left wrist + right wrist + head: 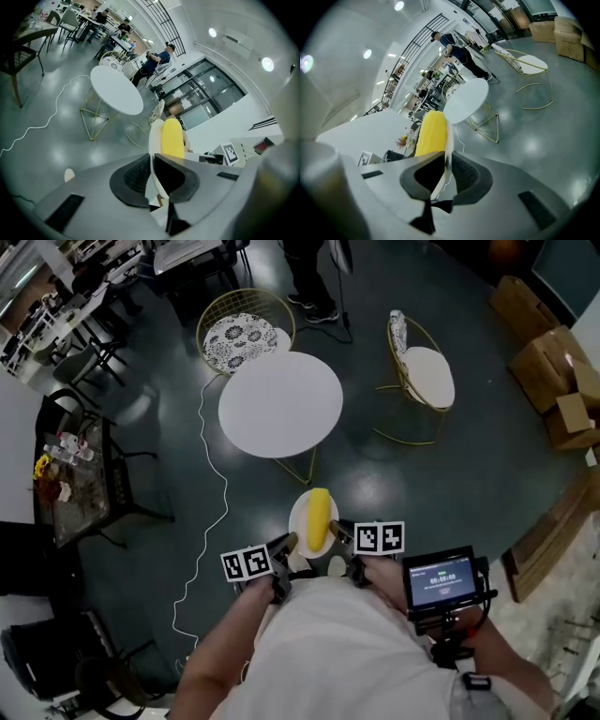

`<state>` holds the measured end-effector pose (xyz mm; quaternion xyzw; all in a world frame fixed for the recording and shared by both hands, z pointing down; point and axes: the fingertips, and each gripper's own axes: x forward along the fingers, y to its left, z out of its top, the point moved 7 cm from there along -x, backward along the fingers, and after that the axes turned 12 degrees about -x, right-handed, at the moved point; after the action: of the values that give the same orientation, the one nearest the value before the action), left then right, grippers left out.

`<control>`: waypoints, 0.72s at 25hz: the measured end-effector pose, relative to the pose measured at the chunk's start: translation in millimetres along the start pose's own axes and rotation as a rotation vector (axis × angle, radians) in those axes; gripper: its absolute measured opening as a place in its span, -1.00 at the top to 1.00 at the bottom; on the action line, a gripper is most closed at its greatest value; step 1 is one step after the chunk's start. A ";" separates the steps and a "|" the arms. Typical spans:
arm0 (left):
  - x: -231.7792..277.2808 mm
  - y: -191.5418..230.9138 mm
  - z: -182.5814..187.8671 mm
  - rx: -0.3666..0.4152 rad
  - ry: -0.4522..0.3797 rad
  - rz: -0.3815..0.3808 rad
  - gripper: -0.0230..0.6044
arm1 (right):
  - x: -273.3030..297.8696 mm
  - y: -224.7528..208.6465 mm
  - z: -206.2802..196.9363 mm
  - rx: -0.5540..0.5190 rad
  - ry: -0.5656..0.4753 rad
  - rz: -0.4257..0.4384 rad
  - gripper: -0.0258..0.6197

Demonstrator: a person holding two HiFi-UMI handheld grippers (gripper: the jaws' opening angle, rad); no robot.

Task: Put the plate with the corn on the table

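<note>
A small white plate (302,515) carrying a yellow corn cob (319,517) is held in the air close to my body, above the dark floor. My left gripper (292,542) is shut on the plate's left rim (155,136), my right gripper (339,530) is shut on its right rim (448,136). The corn (172,138) (431,132) lies along the plate between the two grips. The round white table (280,404) stands ahead of the plate, with a gap of floor between them; the table (116,89) (466,100) shows in both gripper views.
Two gold wire chairs with white cushions (246,331) (424,371) stand behind and right of the table. A white cable (208,512) snakes over the floor on the left. A dark cluttered table (73,474) is at far left, cardboard boxes (553,371) at right. A person (314,277) stands beyond the table.
</note>
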<state>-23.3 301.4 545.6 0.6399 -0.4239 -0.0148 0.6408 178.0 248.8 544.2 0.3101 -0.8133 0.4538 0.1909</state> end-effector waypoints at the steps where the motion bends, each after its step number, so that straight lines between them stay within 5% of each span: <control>1: -1.5 -0.7 -0.9 0.003 -0.011 0.004 0.82 | 0.8 0.1 -0.1 -0.004 0.001 0.009 0.76; 18: -18.3 -9.7 -64.2 0.013 -0.016 0.021 0.81 | -43.0 9.8 -44.6 -0.010 -0.009 0.049 0.76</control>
<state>6.1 361.8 539.4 0.6394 -0.4360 -0.0103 0.6332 204.3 305.1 535.6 0.2910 -0.8238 0.4529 0.1778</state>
